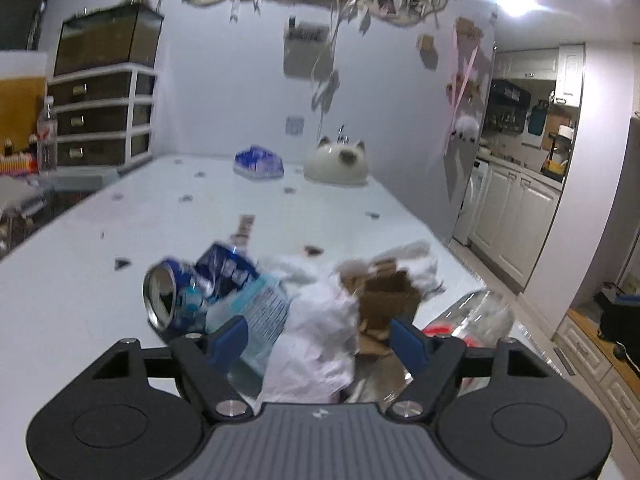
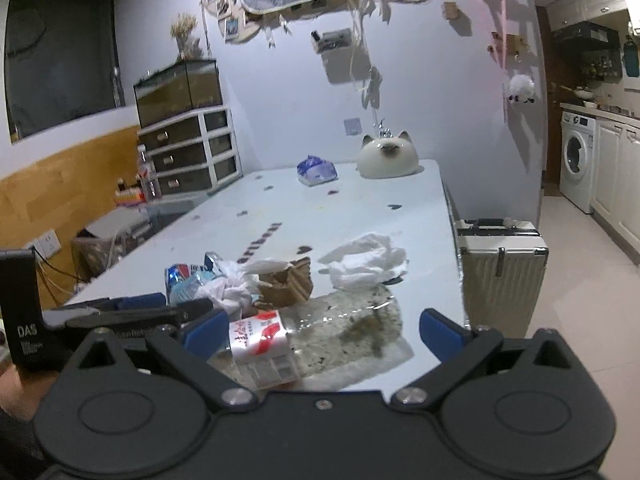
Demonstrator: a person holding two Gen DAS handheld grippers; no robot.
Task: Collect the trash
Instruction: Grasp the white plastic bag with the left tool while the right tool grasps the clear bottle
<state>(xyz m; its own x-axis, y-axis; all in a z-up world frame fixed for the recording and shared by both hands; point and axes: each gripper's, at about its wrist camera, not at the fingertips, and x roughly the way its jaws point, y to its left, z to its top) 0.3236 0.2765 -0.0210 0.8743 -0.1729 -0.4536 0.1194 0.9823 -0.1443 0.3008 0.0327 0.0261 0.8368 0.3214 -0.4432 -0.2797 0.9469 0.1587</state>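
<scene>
On the near end of the white tabletop (image 2: pixel 280 216), trash lies in one loose heap; the far two-thirds stands largely bare, marked only by small dark specks.

- Right edge: drops to tiled floor; a cream suitcase (image 2: pixel 502 256) stands just beside it. Open floor runs on toward the washing machine (image 2: pixel 576 160).
- Left edge: a drawer unit (image 2: pixel 192 148) with a glass tank (image 2: pixel 178 90) on top stands beside it at the wall.
- Far end: a cat-faced white dome (image 2: pixel 387 156) and a blue-and-white packet (image 2: pixel 317 171), near each other, well apart from the heap.

Heap, left to right:
- crushed blue can (image 1: pixel 162 294), open mouth toward the camera
- blue-and-white wrapper (image 1: pixel 256 300), touching the can
- crumpled white paper (image 1: pixel 316 336)
- torn brown cardboard box (image 1: pixel 388 300), open; contents cannot be told
- white tissue wad (image 2: pixel 366 264), just beyond the box
- clear plastic bottle (image 2: pixel 340 328) with red-and-white label, lying on its side, brownish residue inside

Left hand-held gripper (image 1: pixel 320 340): jaws partly open, the white paper between the blue pads (image 1: pixel 230 340), not visibly pressed.

Right hand-held gripper (image 2: pixel 320 332): jaws wide apart, astride the bottle's label end, pads clear of it, holding nothing.
</scene>
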